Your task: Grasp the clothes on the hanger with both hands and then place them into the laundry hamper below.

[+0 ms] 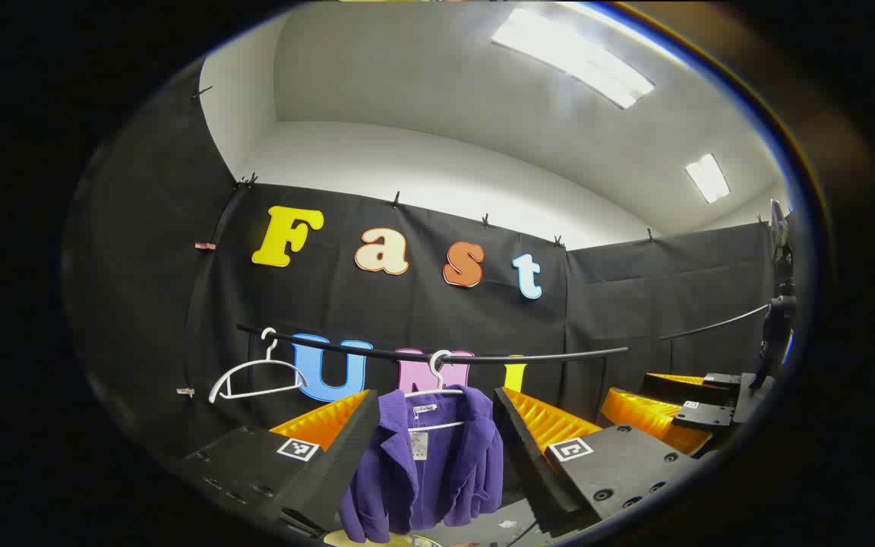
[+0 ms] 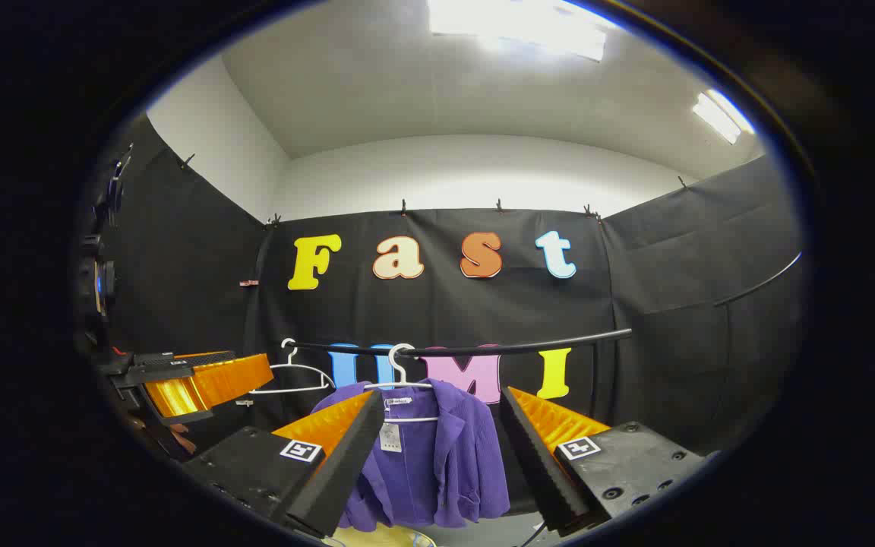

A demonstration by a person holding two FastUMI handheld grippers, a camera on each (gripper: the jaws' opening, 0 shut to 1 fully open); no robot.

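Approach step: the purple jacket (image 1: 426, 456) hangs at twelve o'clock, untouched. Left gripper (image 1: 437, 448) and right gripper (image 2: 441, 448) have fingers spread. Next, I judge, close in on each shoulder.

Left gripper view: from my left tool, tilted up, facing the rail (image 1: 437, 353).
Right gripper view: same facing, from the right.
Shared: purple jacket (image 1: 426, 463) (image 2: 430, 456), near.
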